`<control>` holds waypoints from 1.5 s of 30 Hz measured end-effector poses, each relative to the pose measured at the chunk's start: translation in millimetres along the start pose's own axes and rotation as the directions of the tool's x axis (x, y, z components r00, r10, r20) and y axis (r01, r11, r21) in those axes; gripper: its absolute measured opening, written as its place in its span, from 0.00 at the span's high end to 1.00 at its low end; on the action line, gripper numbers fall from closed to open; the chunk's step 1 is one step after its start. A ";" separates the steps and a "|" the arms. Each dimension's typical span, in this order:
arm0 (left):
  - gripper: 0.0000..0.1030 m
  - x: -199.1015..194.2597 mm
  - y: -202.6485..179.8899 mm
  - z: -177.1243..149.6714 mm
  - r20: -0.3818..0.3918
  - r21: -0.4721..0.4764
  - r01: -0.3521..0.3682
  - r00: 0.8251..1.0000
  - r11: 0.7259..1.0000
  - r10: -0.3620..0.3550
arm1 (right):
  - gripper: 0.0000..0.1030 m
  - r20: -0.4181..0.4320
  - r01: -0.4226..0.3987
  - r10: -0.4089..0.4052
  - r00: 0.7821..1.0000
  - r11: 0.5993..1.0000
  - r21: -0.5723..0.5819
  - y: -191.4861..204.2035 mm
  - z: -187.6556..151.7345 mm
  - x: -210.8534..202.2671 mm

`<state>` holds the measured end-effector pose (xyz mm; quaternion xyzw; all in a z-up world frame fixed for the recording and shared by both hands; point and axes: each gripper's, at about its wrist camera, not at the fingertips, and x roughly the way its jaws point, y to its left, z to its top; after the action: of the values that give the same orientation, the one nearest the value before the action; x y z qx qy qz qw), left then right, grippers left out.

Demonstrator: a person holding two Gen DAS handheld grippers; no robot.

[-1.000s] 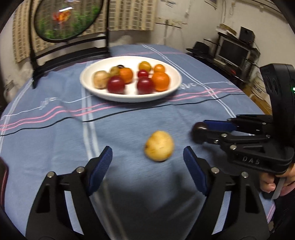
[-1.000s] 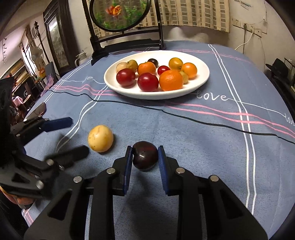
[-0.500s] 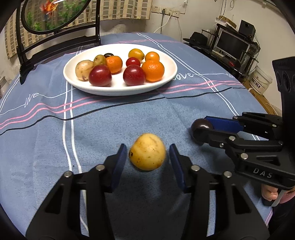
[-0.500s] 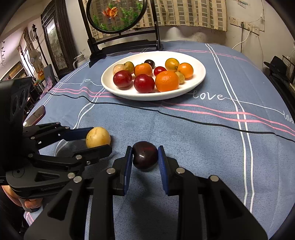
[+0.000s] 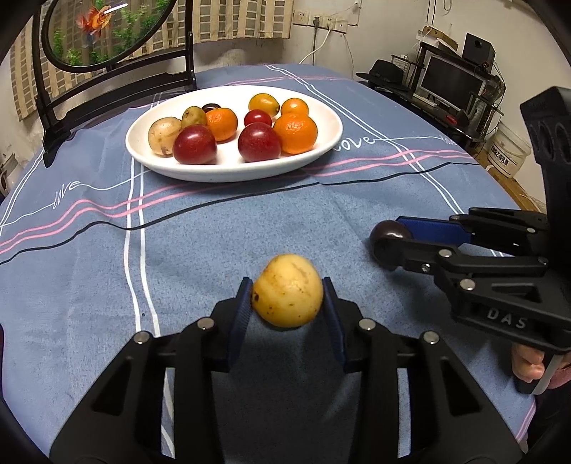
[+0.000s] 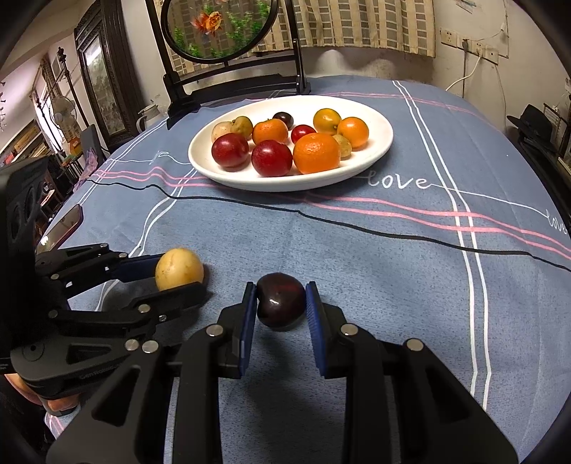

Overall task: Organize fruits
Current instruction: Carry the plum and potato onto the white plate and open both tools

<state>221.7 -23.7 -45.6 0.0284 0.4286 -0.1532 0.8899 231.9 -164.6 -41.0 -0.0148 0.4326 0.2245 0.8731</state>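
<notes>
My left gripper (image 5: 286,285) is closing its blue pads on a yellow speckled fruit (image 5: 287,291), and both pads touch its sides just above the blue tablecloth. To its right, my right gripper (image 5: 390,237) is shut on a dark plum (image 5: 389,232). The right wrist view shows that plum (image 6: 281,299) pinched between the pads of the right gripper (image 6: 281,289), with the yellow fruit (image 6: 179,268) in the left gripper (image 6: 178,275) at its left. Farther back stands a white plate (image 5: 228,175) (image 6: 285,183) holding several red, orange and yellow fruits.
A round fish picture on a black stand (image 5: 107,32) (image 6: 217,25) stands behind the plate. A phone (image 6: 64,225) lies near the table's left edge. A monitor and shelves (image 5: 453,82) are beyond the right edge. A person's hand (image 5: 531,364) grips the right tool.
The left gripper's jaws went from wide open to closed around the yellow fruit, having moved forward over it. The right gripper kept still with the dark plum in it.
</notes>
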 end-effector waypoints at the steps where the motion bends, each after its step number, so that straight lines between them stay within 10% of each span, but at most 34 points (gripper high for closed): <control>1: 0.62 -1.0 0.5 -0.3 0.004 -0.001 -0.002 1.000 1.000 0.002 | 0.73 -0.001 -0.002 0.002 1.000 1.000 0.000 -0.1 -0.1 0.1; 12: 0.62 -31.6 11.2 -0.5 0.071 -0.055 0.057 0.996 0.997 -0.053 | 0.73 0.011 -0.104 0.104 0.994 0.995 -0.004 9.2 0.5 -5.2; 20: 0.62 -38.8 52.7 88.3 0.140 -0.090 0.022 0.990 0.996 -0.009 | 0.73 0.199 -0.080 0.079 0.977 0.997 0.001 -0.6 74.5 -24.6; 27: 0.62 29.6 94.2 171.7 0.050 -0.156 -0.067 0.996 0.985 0.076 | 0.73 0.270 -0.081 0.060 0.961 0.995 0.066 -21.7 116.4 -16.3; 35: 0.61 101.3 118.6 193.3 -0.074 -0.186 -0.140 0.989 0.973 0.128 | 0.73 0.228 -0.077 0.058 0.972 0.994 0.073 -29.8 128.5 17.3; 39: 0.27 95.6 122.6 187.6 -0.041 -0.188 -0.182 0.983 0.965 0.178 | 0.73 0.211 -0.078 0.063 0.975 0.995 0.066 -30.8 130.5 28.8; 45: 0.08 52.5 122.9 170.5 0.023 -0.212 -0.279 0.957 0.937 0.290 | 0.73 0.193 -0.061 0.050 0.980 0.997 0.051 -28.1 139.0 40.7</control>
<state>417.5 49.2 11.5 -0.0065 0.4095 0.0217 0.9121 368.7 -143.8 10.2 0.0435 0.3530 0.2367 0.9041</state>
